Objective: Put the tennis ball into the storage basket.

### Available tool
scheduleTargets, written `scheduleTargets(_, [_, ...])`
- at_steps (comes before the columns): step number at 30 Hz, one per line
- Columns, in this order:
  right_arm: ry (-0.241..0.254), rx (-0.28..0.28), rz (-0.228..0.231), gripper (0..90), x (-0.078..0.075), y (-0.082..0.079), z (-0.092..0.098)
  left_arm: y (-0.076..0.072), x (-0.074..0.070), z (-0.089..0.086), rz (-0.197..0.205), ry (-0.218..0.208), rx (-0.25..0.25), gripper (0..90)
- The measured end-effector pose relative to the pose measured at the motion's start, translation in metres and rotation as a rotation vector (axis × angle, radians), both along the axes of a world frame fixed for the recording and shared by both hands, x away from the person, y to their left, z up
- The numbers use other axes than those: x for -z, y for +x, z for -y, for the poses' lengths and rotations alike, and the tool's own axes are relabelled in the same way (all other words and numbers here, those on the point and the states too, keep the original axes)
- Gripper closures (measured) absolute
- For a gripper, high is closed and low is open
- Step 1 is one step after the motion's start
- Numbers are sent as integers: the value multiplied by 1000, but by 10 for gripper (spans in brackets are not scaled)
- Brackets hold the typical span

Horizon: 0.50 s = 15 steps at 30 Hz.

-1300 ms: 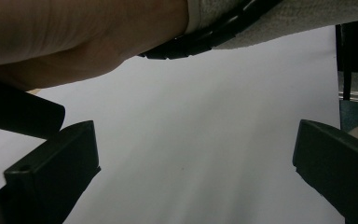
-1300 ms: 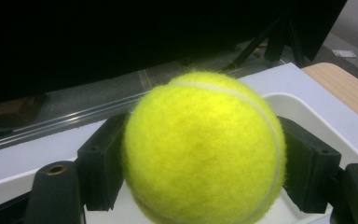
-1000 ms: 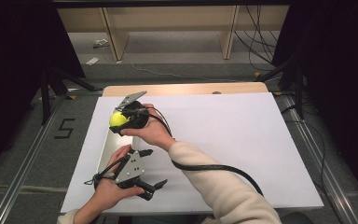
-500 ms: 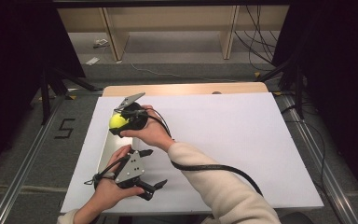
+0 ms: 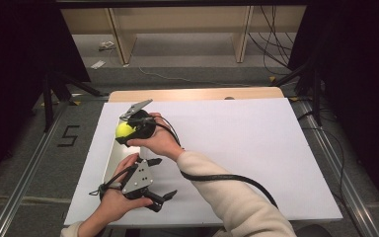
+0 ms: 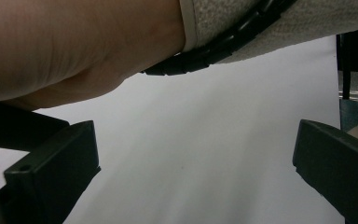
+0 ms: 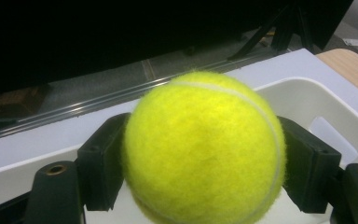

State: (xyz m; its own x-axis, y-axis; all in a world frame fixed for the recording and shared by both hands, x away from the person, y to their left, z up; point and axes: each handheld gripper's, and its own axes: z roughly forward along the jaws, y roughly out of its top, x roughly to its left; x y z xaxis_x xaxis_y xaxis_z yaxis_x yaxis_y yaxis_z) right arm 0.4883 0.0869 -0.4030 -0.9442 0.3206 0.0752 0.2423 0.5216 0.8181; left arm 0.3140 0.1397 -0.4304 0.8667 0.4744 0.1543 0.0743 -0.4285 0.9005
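Jaws, right: clamped on the ball point(image 7: 204, 148), one black pad on each flank, squarely across its middle.
Jaws, left: standing wide apart with nothing between them, just white table point(image 6: 205, 154) beyond.
Right gripper point(image 5: 128, 131): held over the near end of the bin point(image 5: 112, 160), at the table's left side.
Left gripper point(image 5: 164, 198): low near the front edge, beside the bin, under the right sleeve point(image 5: 237, 197).
Ball: off the table, in the air above the bin's white rim, touching only the pads.
Step, as I judge it: putting the ball into the bin, or lifting it out; I cannot tell which.
Doing it well: if placing, go low inside the walls before letting go, since a ball dropped from height would likely bounce out.
Heading, long axis: none, it is round; the seam curves over its top.
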Motion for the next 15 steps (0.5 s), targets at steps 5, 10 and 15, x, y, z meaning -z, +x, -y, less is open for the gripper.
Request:
scheduleTargets(5, [-4, -2, -2, 265, 2, 1, -2, 0, 0, 0, 0, 1, -1, 0])
scheduleTargets(10, [-9, -5, -4, 265, 5, 1, -3, 0, 0, -1, -1, 1, -2, 0])
scheduleTargets(15, [-16, -1, -9, 264, 8, 2, -2, 0, 0, 0, -1, 3, 0, 0])
